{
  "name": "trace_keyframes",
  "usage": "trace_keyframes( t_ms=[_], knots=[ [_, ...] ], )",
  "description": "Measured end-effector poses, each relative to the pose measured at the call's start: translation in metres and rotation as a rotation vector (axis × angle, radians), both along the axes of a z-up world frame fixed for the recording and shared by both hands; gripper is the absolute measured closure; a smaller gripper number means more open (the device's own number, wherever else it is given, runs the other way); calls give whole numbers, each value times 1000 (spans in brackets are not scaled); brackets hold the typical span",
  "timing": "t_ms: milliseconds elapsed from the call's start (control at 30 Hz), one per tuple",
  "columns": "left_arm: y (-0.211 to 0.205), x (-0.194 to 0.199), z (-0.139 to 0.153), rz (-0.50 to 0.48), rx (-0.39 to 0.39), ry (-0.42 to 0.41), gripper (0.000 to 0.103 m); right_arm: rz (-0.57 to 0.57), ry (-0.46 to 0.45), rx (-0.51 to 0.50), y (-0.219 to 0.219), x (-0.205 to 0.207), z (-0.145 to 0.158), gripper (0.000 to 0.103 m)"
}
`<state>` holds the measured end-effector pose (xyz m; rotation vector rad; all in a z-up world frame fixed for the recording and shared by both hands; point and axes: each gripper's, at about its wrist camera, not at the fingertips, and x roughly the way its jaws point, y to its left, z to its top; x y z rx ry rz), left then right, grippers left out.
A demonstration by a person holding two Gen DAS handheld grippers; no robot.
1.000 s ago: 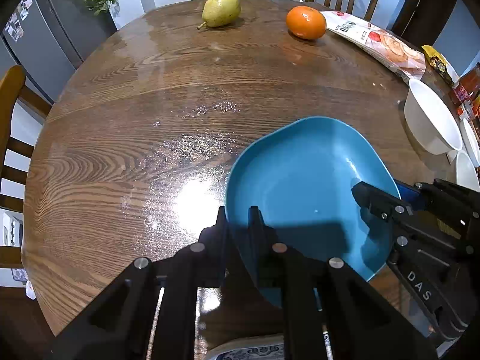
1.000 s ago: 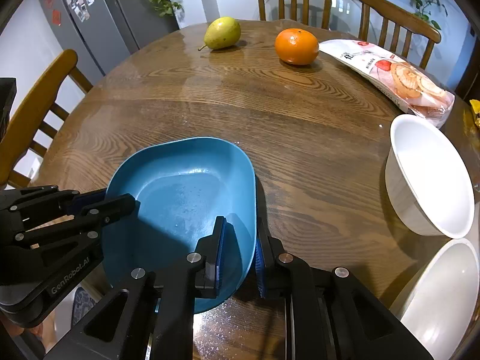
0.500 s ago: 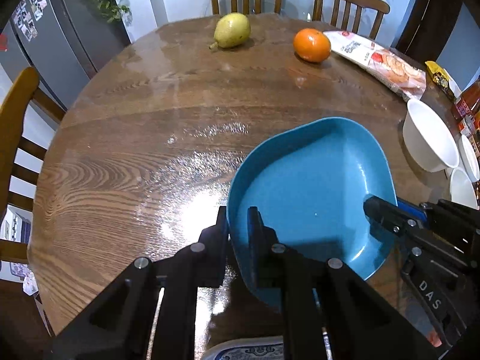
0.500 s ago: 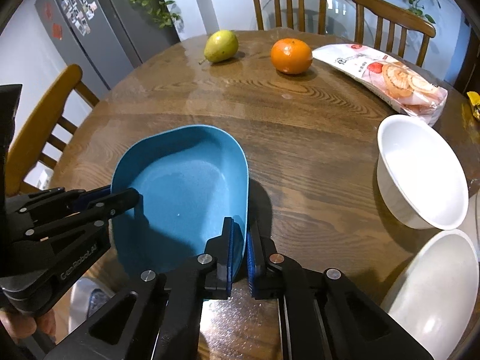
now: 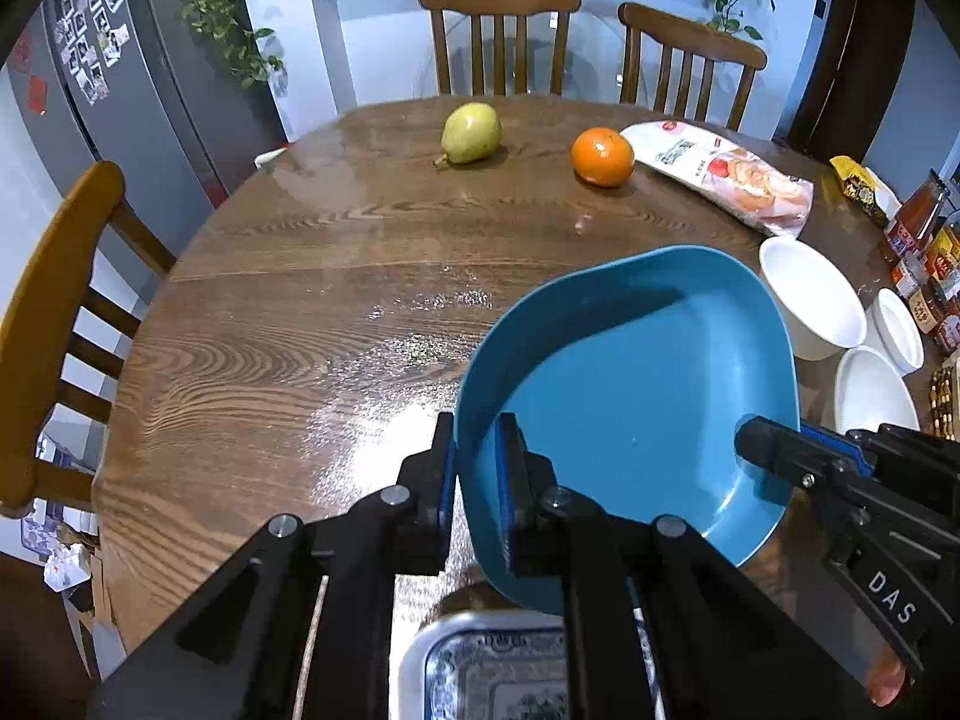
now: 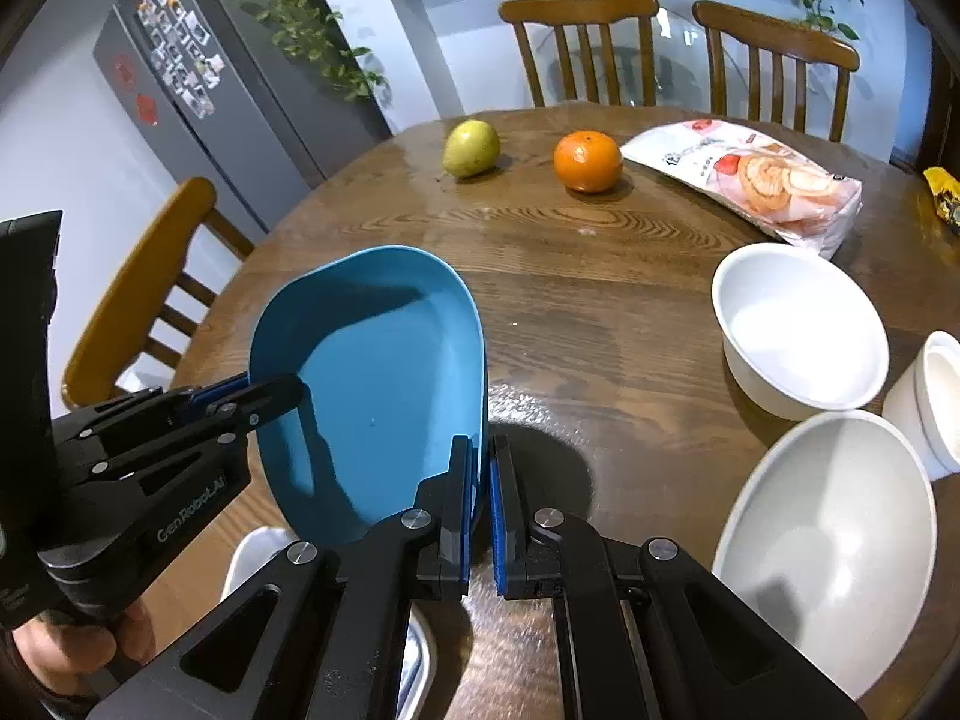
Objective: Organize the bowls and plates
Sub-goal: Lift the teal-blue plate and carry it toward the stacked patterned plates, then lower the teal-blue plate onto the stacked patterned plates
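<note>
The near rim of the blue plate [image 5: 630,396] is hidden behind the left tool [image 5: 477,474] in the left wrist view, and behind the right tool [image 6: 480,504] in the right wrist view; the patterned dish [image 5: 498,666] beneath is covered by the tool's arms and cut by the bottom edge; the jars [image 5: 924,252] at far right are cut off, their labels too small to read; the small white cup [image 6: 936,402] runs off the right edge; the fridge photos [image 6: 180,72] are too small to make out.
</note>
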<state>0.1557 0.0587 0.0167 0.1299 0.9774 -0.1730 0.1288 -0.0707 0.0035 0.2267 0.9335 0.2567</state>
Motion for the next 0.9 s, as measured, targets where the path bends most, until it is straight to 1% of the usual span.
trace_keyframes(
  t_ms=[167,433,667,900],
  knots=[
    [0,-15,10,7,3,-23,93,16,-20,13,0,-17,9,96],
    [1,-41,15,31,18,-42,92,48,-10,41,2,-46,9,96],
    [5,-64,11,59,30,-29,92,82,6,59,5,-67,5,96],
    [8,-83,2,84,49,-4,92,117,42,66,12,-85,-6,96]
  ],
)
